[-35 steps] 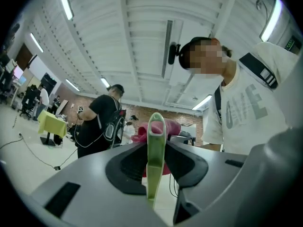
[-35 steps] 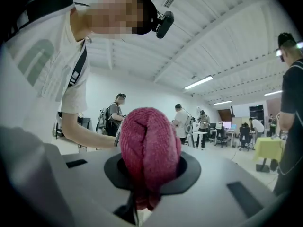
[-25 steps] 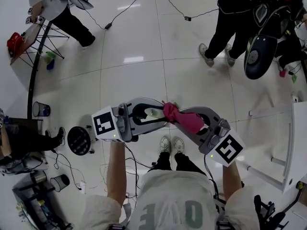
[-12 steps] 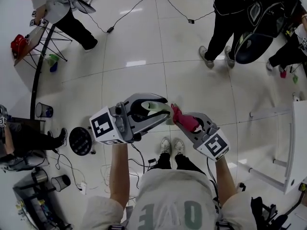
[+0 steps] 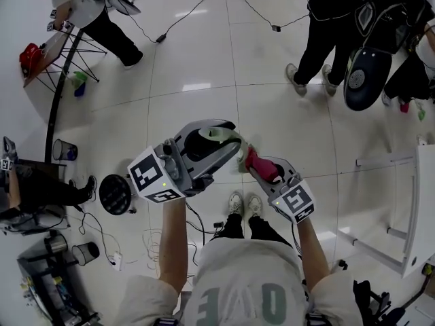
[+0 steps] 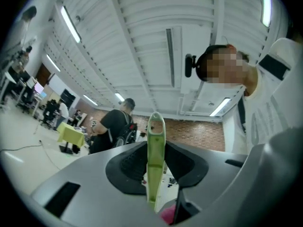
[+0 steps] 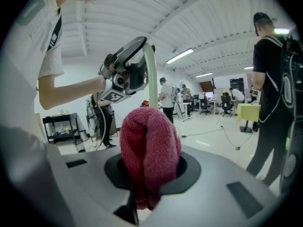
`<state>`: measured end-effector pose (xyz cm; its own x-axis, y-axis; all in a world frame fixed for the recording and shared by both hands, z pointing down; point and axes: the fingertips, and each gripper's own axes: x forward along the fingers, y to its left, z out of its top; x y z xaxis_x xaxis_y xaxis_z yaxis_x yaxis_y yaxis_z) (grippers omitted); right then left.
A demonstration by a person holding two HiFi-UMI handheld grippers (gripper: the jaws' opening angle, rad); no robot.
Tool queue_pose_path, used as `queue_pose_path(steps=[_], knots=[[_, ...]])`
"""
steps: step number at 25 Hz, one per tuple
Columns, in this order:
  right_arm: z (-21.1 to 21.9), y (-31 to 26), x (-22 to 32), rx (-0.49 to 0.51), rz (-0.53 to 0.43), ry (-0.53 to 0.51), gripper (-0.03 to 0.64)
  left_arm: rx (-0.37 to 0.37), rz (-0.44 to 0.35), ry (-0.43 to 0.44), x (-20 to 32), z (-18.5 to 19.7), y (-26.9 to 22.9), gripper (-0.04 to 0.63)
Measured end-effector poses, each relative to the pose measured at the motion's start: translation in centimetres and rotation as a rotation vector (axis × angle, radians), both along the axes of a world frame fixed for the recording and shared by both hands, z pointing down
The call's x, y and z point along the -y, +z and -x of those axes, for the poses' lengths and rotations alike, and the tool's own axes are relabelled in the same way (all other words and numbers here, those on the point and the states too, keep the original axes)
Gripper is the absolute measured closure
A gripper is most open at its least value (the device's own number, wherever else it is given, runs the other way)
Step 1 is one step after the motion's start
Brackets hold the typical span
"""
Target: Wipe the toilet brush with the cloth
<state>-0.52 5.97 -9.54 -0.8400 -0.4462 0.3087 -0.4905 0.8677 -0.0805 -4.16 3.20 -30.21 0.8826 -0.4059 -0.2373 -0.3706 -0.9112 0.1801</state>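
The right claw is clamped on the bunched red cloth, and over the last second it has slid down and in toward the body. The left claw, jaws narrowly parted, grips the pale green brush by its handle and has tipped up slightly. The cloth sits against the handle below that claw, so a downward wipe looks under way. Beyond, bystanders stand on the floor.
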Motion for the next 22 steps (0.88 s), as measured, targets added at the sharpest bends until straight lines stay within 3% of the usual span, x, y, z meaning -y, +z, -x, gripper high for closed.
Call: queue_pose_path(steps=[1,3,5,8,13,22], knots=[[-0.2,-0.4,0.3,-0.007,-0.033,0.049,0.548,0.010,0.018,-0.076,0.8,0.5,0.2,0.477],[-0.7,-3.5,0.7,0.016,-0.188,0.171,0.548,0.041,0.055,-0.250,2.3,1.6,0.6,0.477],[-0.4,-8.8,0.5,0.163,-0.355,0.319,0.548,0.081,0.083,-0.396,3.4,2.5,0.8,0.477],[1.4,-12.7,-0.1,0.302,-0.416,0.454,0.548,0.117,0.116,-0.514,4.6,3.3,0.6,0.477],[5.4,-14.8,0.7,0.358,-0.448,0.401,0.548,0.127,0.129,-0.535,4.8,3.2,-0.4,0.477],[6.4,-17.8,2.2,0.371,-0.523,0.362,0.548,0.123,0.118,-0.531,4.1,3.4,-0.8,0.477]])
